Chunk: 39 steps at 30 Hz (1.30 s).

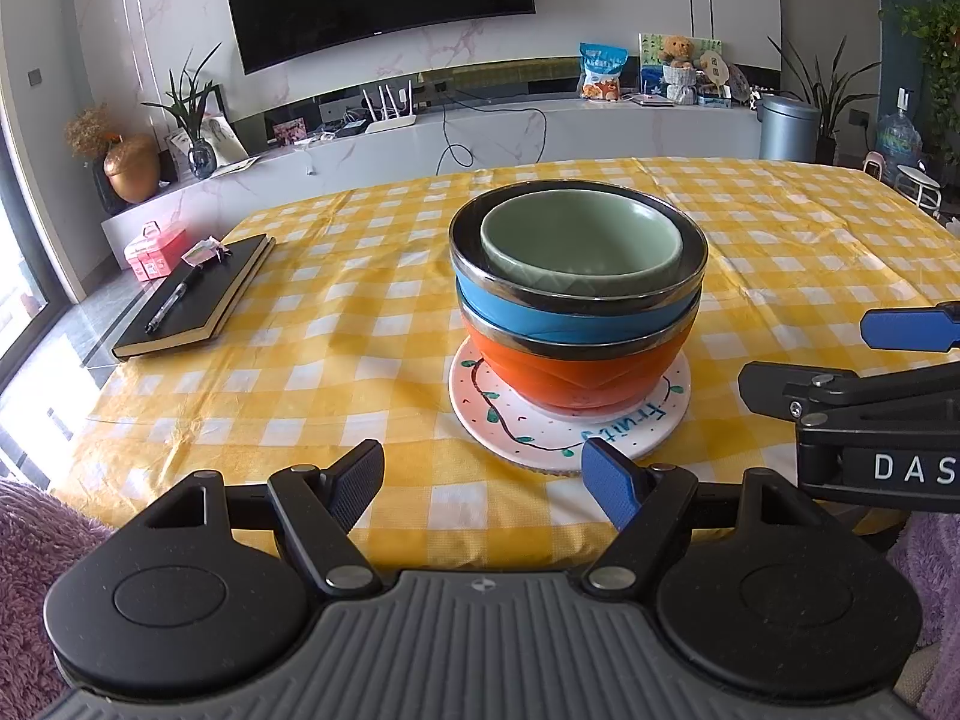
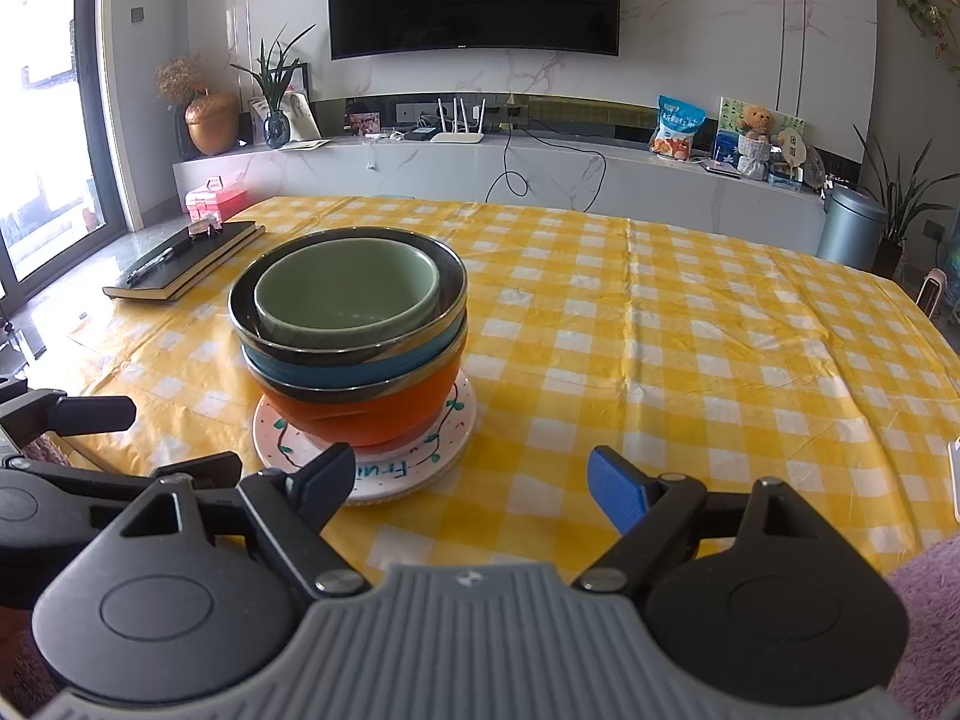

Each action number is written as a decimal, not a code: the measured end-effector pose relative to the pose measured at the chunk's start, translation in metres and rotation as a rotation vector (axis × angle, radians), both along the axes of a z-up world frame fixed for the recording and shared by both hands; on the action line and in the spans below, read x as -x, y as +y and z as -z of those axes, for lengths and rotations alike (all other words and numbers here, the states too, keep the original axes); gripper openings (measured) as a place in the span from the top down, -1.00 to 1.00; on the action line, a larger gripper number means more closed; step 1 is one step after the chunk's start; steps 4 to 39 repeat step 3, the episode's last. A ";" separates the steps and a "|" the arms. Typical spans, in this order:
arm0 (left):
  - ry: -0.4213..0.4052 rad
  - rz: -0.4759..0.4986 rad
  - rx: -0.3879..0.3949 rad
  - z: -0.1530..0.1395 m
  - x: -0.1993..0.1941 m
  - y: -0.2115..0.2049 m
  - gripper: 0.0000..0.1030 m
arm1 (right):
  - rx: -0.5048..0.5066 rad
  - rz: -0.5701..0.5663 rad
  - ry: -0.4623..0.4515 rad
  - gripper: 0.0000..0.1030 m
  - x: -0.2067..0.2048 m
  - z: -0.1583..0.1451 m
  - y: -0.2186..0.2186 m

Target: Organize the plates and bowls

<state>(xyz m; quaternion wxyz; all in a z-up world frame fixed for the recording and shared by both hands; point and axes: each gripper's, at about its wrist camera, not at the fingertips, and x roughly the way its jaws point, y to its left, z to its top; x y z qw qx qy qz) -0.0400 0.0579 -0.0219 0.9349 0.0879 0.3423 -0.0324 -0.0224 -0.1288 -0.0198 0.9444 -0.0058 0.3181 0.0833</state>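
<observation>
Left wrist view: a table (image 1: 360, 312) covered in yellow check cloth fills the scene. Near its middle a stack is seen on a plate (image 1: 654, 420) marked with leaves and lettering. An orange bowl (image 1: 570, 378) stands on the plate, a blue bowl (image 1: 540, 315) is nested in it, and a green bowl (image 1: 579, 243) is seated inside the blue one, against its near rim. A black notebook (image 1: 198, 294) lies well apart on the left, with a pen (image 1: 174, 297) on its cover. The left gripper (image 1: 486, 474) is held wide open near the plate's front edge, nothing between its fingers. The right gripper (image 2: 468, 480) is likewise spread wide and empty, just beside the plate; in the left view it is seen at the right edge.
</observation>
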 end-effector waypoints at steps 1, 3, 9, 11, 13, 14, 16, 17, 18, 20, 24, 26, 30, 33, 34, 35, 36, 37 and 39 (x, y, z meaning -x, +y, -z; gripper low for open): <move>0.000 -0.001 0.001 0.000 0.000 0.000 -0.71 | 0.000 0.000 0.000 -0.62 0.000 0.000 0.000; 0.000 0.000 0.000 -0.001 0.000 0.000 -0.71 | 0.000 0.000 0.000 -0.62 0.000 0.000 0.000; 0.000 0.000 0.000 -0.001 0.000 0.000 -0.71 | 0.000 0.000 0.000 -0.62 0.000 0.000 0.000; 0.000 0.000 0.000 -0.001 0.000 0.000 -0.71 | 0.000 0.000 0.000 -0.62 0.000 0.000 0.000; 0.000 0.000 0.000 -0.001 0.000 0.000 -0.71 | 0.000 0.000 0.000 -0.62 0.000 0.000 0.000; 0.000 0.000 0.000 -0.001 0.000 0.000 -0.71 | 0.000 0.000 0.000 -0.62 0.000 0.000 0.000; 0.000 0.000 0.000 -0.001 0.000 0.000 -0.71 | 0.000 0.000 0.000 -0.62 0.000 0.000 0.000; 0.000 0.000 0.000 -0.001 0.000 0.000 -0.71 | 0.000 0.000 0.000 -0.62 0.000 0.000 0.000; 0.000 0.000 0.000 -0.001 0.000 0.000 -0.71 | 0.000 0.000 0.000 -0.62 0.000 0.000 0.000; 0.000 0.000 0.000 -0.001 0.000 0.000 -0.71 | 0.000 0.000 0.000 -0.62 0.000 0.000 0.000; 0.000 0.000 0.000 -0.001 0.000 0.000 -0.71 | 0.000 0.000 0.000 -0.62 0.000 0.000 0.000; 0.000 0.000 0.000 -0.001 0.000 0.000 -0.71 | 0.000 0.000 0.000 -0.62 0.000 0.000 0.000; 0.000 0.000 0.000 -0.001 0.000 0.000 -0.71 | 0.000 0.000 0.000 -0.62 0.000 0.000 0.000; 0.000 0.000 0.000 -0.001 0.000 0.000 -0.71 | 0.000 0.000 0.000 -0.62 0.000 0.000 0.000; 0.000 0.000 0.000 -0.001 0.000 0.000 -0.71 | 0.000 0.000 0.000 -0.62 0.000 0.000 0.000; 0.000 0.000 0.000 -0.001 0.000 0.000 -0.71 | 0.000 0.000 0.000 -0.62 0.000 0.000 0.000; 0.000 0.000 0.000 -0.001 0.000 0.000 -0.71 | 0.000 0.000 0.000 -0.62 0.000 0.000 0.000; 0.000 0.000 0.000 -0.001 0.000 0.000 -0.71 | 0.000 0.000 0.000 -0.62 0.000 0.000 0.000; 0.000 0.000 0.000 -0.001 0.000 0.000 -0.71 | 0.000 0.000 0.000 -0.62 0.000 0.000 0.000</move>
